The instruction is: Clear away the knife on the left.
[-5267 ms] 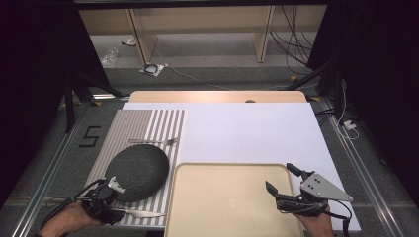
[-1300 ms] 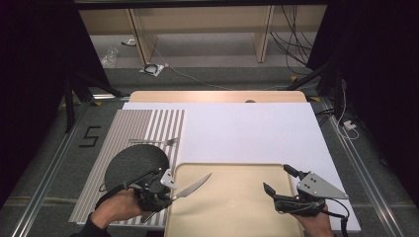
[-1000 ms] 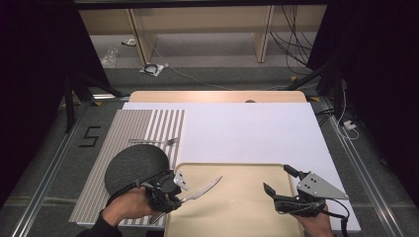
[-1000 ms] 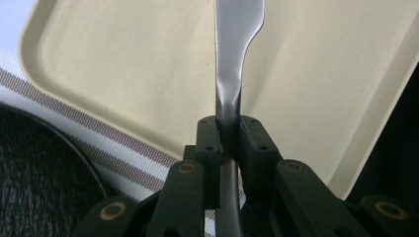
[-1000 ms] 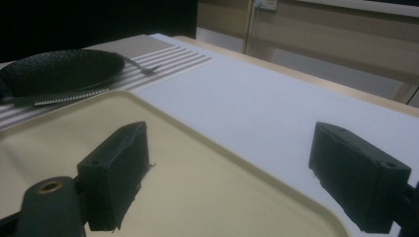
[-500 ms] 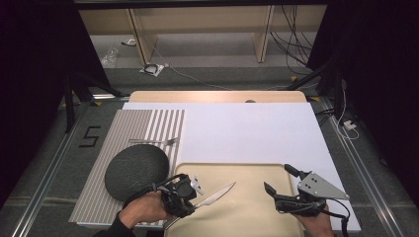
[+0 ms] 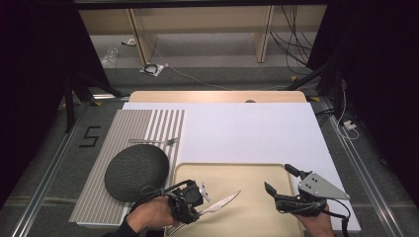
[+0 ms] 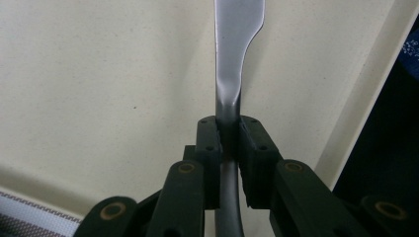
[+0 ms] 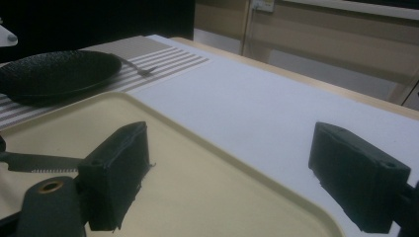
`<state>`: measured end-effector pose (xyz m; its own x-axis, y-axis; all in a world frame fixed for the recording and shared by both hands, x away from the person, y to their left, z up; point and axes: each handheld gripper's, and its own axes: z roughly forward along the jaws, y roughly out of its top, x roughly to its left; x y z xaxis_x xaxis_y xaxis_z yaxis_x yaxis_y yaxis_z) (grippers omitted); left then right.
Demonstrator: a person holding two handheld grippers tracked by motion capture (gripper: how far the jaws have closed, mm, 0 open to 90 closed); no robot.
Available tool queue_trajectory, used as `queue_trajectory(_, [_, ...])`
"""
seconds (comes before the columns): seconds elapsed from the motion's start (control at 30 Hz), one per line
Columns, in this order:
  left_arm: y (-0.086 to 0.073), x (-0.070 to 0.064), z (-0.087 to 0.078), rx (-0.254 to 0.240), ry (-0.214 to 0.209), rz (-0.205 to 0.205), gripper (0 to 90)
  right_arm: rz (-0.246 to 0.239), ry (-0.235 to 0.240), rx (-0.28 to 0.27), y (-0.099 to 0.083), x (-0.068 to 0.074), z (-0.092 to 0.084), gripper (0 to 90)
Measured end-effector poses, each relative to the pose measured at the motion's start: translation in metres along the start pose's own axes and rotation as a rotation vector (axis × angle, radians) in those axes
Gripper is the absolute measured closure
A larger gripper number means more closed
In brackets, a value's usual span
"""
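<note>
- Knife (image 7: 221, 203): silver table knife, pinched at its handle by the left gripper (image 7: 193, 197); the blade reaches out to the right over the cream tray (image 7: 247, 173). In the left gripper view the handle (image 8: 228, 148) sits clamped between the two black pads, the blade (image 8: 237, 29) running on above the tray floor. Its serrated edge (image 9: 34, 162) shows in the right gripper view.
- Left gripper: jaws pressed onto the knife handle, over the tray's near left corner.
- Right gripper (image 7: 281, 180): jaws spread wide with nothing between them (image 9: 227, 177), held over the tray's right side.
- Tray: lies on the white sheet (image 7: 247, 133) at the table's near edge.
- Black plate (image 7: 136, 170): on the striped mat (image 7: 123, 133), just left of the tray.
- Fork (image 7: 155, 141): on the mat beyond the plate.
</note>
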<state>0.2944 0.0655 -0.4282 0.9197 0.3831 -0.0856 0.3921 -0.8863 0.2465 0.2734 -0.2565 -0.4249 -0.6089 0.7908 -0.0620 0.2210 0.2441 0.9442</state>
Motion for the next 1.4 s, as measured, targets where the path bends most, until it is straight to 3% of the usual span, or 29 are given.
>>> queue_trajectory(0.37, [0.003,-0.007,0.014,0.039,-0.02,0.007,79.5,-0.002,-0.001,-0.001,0.0,0.0,-0.001,16.6])
queue_trajectory(0.63, [0.002,-0.004,0.023,0.083,-0.033,-0.01,79.4,-0.003,0.001,0.002,0.0,0.0,0.0,16.6])
queue_trajectory(0.97, [0.001,-0.005,0.026,0.093,-0.035,-0.011,78.7,-0.003,0.001,0.003,0.0,0.0,-0.001,16.7])
queue_trajectory(1.03, [0.001,-0.005,0.024,0.082,-0.04,-0.007,75.9,-0.003,0.001,0.003,0.0,0.0,-0.001,16.7])
queue_trajectory(1.1, [0.001,-0.008,0.017,0.039,-0.033,0.009,66.6,0.0,0.002,-0.002,0.0,0.001,-0.001,16.7])
queue_trajectory(1.13, [0.001,-0.008,0.015,0.024,-0.027,0.011,66.6,0.001,0.003,-0.002,0.0,0.001,-0.001,16.7])
queue_trajectory(1.4, [0.003,-0.017,0.01,-0.055,0.017,0.076,85.4,0.0,0.001,-0.006,0.0,0.001,-0.001,16.8])
